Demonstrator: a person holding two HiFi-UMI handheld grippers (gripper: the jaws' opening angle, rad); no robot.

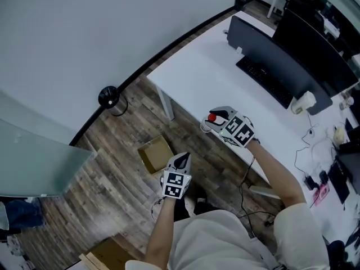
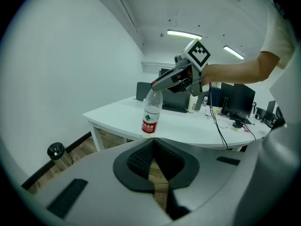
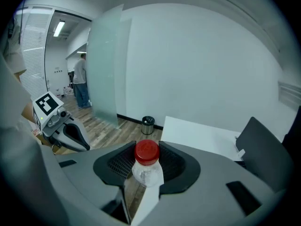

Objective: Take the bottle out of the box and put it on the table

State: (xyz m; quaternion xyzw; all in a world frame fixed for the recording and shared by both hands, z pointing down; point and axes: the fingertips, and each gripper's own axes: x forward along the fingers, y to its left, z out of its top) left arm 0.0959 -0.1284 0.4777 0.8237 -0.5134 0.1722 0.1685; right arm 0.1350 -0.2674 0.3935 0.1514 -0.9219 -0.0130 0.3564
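Observation:
A clear plastic bottle with a red cap and a red-and-white label hangs upright in my right gripper, whose jaws are shut on its neck. In the head view the bottle's cap and the right gripper are over the near edge of the white table. From the left gripper view the bottle dangles under the right gripper, above the table edge. My left gripper is shut and holds nothing, raised over the floor beside the open cardboard box.
A dark monitor and a keyboard stand on the table with cables and small items at its right end. A black bin sits by the wall. Another cardboard box lies near my feet. A person stands beyond a frosted glass panel.

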